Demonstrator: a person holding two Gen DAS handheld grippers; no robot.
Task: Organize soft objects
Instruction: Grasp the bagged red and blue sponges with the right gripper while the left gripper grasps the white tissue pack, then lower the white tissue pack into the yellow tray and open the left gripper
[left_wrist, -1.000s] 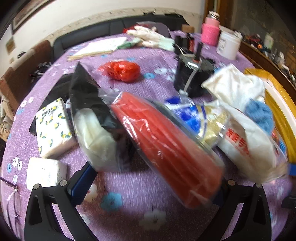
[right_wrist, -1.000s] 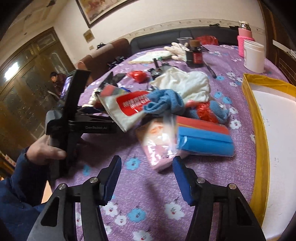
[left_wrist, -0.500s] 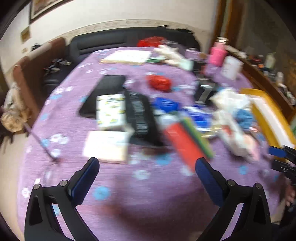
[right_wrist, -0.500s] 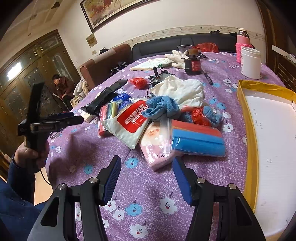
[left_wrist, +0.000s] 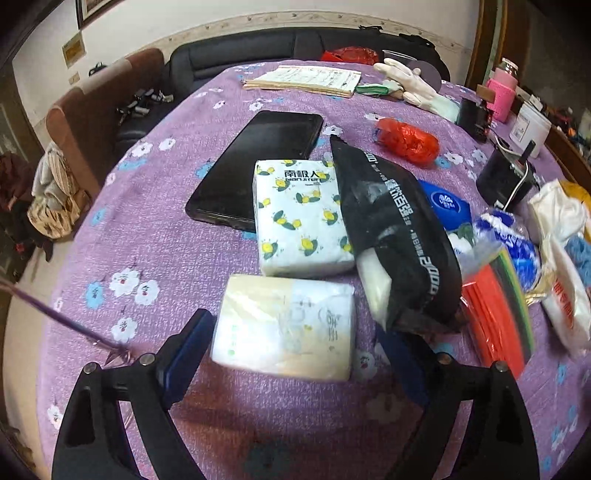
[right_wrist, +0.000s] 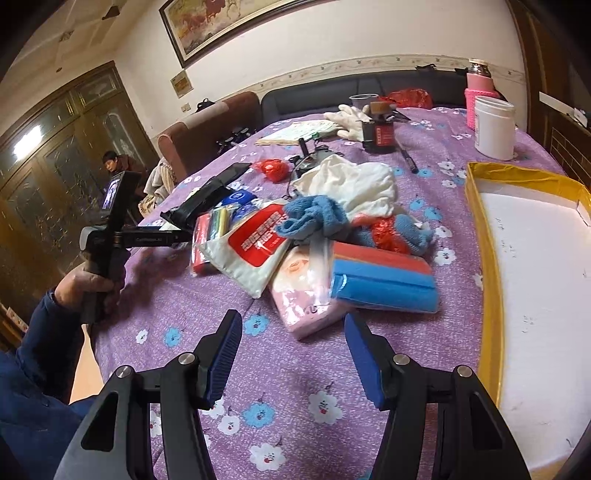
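A plain white tissue pack (left_wrist: 284, 325) lies on the purple flowered cloth between the fingers of my left gripper (left_wrist: 293, 325), whose jaws are closing. The left pad (left_wrist: 184, 350) is at the pack's edge; a gap remains on the right side. Behind it lie a lemon-print tissue pack (left_wrist: 299, 218) and a black packet (left_wrist: 395, 236). My right gripper (right_wrist: 291, 321) hangs open and empty just short of a pink tissue pack (right_wrist: 299, 291) and a blue-and-red sponge pack (right_wrist: 384, 277). The right wrist view also shows the left gripper (right_wrist: 147, 238) held in a hand.
A heap of cloths and packets (right_wrist: 332, 206) fills the table's middle. A yellow-rimmed tray (right_wrist: 487, 236) lies at the right. A black phone (left_wrist: 258, 162), a red bag (left_wrist: 406, 140), papers, gloves and jars stand farther back. A person sits beyond the table's left.
My left gripper has pulled away from the red sponge pack and swung left to the plain white tissue pack, and its jaws have narrowed. The right gripper has stayed put.
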